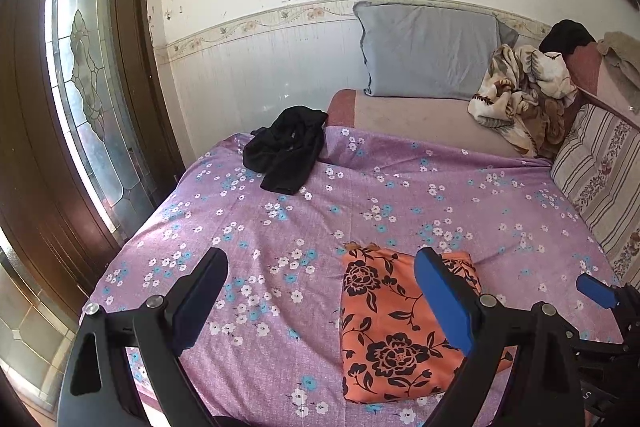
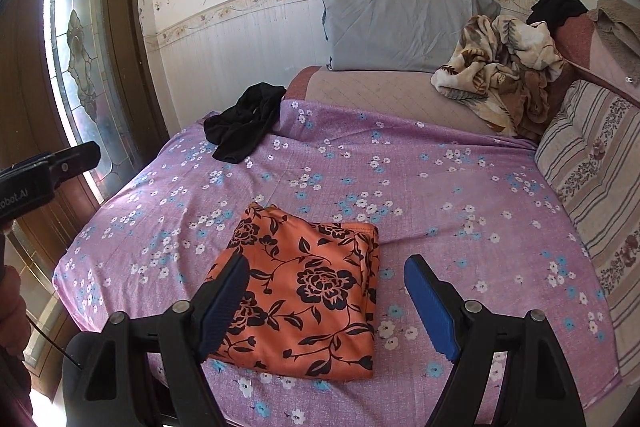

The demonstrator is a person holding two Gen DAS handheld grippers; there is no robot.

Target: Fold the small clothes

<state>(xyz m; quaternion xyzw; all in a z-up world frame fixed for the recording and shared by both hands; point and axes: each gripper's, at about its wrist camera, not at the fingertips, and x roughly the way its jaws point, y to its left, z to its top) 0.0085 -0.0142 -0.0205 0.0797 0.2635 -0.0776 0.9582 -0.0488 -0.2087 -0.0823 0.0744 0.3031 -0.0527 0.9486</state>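
A folded orange garment with black flowers lies on the purple flowered bedsheet near the front edge; it also shows in the right wrist view. A crumpled black garment lies at the sheet's far left, also in the right wrist view. My left gripper is open and empty, above the sheet just left of the orange garment. My right gripper is open and empty, hovering over the orange garment. The right gripper's blue fingertip shows at the left view's right edge.
A grey pillow leans on the wall at the back. A crumpled cream and brown blanket lies at the back right. A striped cushion lines the right side. A wooden door with glass stands left of the bed.
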